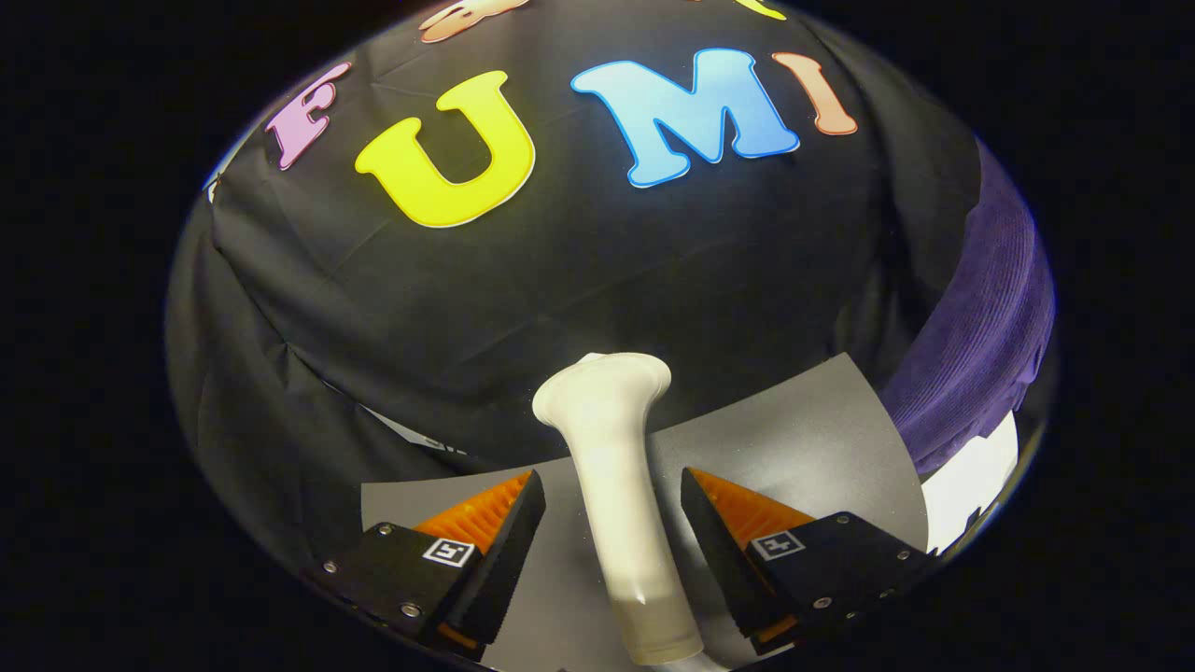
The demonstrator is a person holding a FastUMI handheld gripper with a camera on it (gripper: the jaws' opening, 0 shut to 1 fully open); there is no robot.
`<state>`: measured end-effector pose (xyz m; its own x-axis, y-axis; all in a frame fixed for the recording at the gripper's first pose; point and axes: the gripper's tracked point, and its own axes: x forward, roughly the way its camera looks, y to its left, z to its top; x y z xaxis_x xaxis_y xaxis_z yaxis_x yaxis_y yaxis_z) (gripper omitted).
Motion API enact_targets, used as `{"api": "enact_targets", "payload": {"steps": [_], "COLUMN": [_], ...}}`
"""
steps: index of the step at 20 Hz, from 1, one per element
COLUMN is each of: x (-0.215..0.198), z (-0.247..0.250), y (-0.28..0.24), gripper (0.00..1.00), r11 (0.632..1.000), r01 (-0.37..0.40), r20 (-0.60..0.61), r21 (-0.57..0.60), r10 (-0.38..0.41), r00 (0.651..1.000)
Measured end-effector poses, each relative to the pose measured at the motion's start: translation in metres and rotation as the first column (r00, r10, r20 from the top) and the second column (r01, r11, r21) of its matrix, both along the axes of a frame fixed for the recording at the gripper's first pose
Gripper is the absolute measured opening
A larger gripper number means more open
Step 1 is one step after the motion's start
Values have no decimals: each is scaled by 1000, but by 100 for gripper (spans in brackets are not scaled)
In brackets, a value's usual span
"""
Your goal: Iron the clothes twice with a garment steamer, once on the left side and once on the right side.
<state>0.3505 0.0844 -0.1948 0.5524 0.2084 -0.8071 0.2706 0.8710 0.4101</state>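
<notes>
The gripper (pixel 611 509) has its fingers spread wide, and the garment steamer (pixel 616 485) lies right between them. It is cream-white: a long handle with a flared head at the far end. Neither finger touches it; there is a gap on each side, so nothing is pinched yet.

Key relation: the steamer's long axis runs nearly straight ahead, in line with the fingers, tilted slightly so the near end of the handle sits closer to the right finger. The handle passes between the fingertips and runs back toward the claw. The flared head sits beyond the fingertips, pointing away from the claw toward the booth's dark cloth wall.

The steamer rests on a grey mat (pixel 822 439) that spreads under and ahead of both fingers.

The purple garment (pixel 980 345), a ribbed fabric, hangs off to the right and well beyond the right finger, apart from the steamer. A white surface (pixel 976 476) shows below it; I cannot tell what that is.

Judgement: this is the pick-up stage and no ironing pass looks begun. The handle is already centred enough, so the next move likely needs only a squeeze inward across the handle, then a swing right toward the garment. Risk: the smooth, rounded handle may roll or twist in the grip.
</notes>
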Motion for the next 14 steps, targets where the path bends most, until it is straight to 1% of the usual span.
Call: {"api": "enact_targets", "payload": {"steps": [1, 2, 3, 6, 7, 9, 13, 14], "x": [-3, 0, 12, 7, 9, 9, 9, 8], "z": [-9, -11, -15, -18, -16, -17, -20, -20], "y": [1, 1, -3, -1, -2, 0, 1, 1], "gripper": [90, 87, 85, 65, 61, 55, 51, 49], "r11": [1000, 999, 999, 998, 998, 997, 977, 974], "r01": [-11, -18, -5, -20, -18, -17, -15, -12], "r20": [-18, -9, 5, 29, 43, 56, 90, 93], "r21": [-16, -31, -47, -60, -63, -81, -211, -225], "r10": [10, 18, 6, 21, 21, 21, 35, 33], "r00": [1000, 1000, 1000, 999, 999, 998, 995, 995]}}
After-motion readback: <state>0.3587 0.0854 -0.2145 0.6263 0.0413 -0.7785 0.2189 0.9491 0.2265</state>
